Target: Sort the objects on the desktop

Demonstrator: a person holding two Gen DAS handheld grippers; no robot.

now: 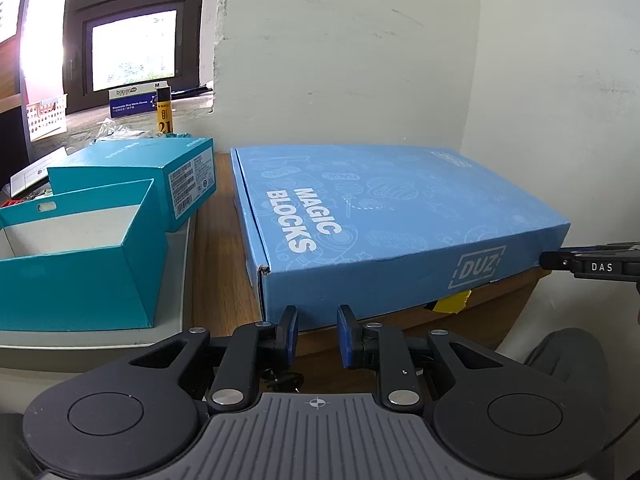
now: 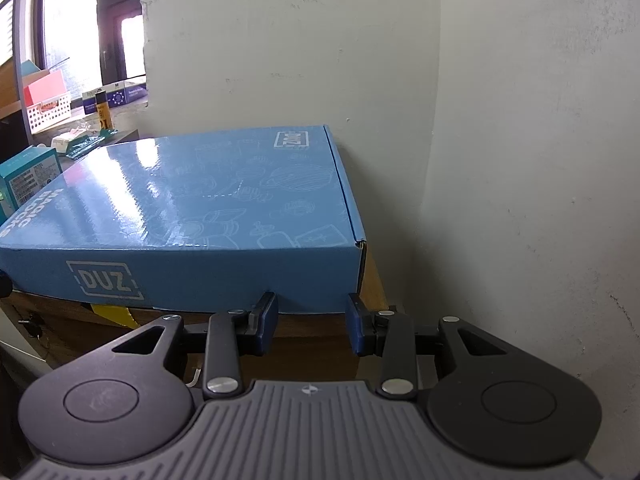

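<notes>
Left gripper [image 1: 317, 334]: nearest the lens, blue pads parted, nothing between them, just short of the near side of the blue box.
Right gripper [image 2: 312, 328]: released as well, pads wide apart and empty, aimed at the blue box's near right corner.
Blue box [image 1: 384, 216]: flat carton printed MAGIC BLOCKS and DUZ, lid closed, contents hidden; lying on the wooden desk [image 1: 218, 264], far edge near the white wall [image 1: 340, 60].
Yellow tape [image 1: 454, 302]: poking out from under the blue box's near edge.
Open teal box [image 1: 76, 264]: left of the blue box, lid off, white inside, looks empty as far as seen.
Closed teal box [image 1: 160, 172]: just behind the open one, left of the blue box, barcode label facing out.
Grey tray [image 1: 176, 312]: under both teal boxes, left of the blue box.
Windowsill clutter: glove carton [image 1: 134, 102] and yellow-black tube [image 1: 164, 110], behind and left of the blue box.
White basket [image 1: 46, 118]: far left of the blue box, pink item inside in the right view.
</notes>
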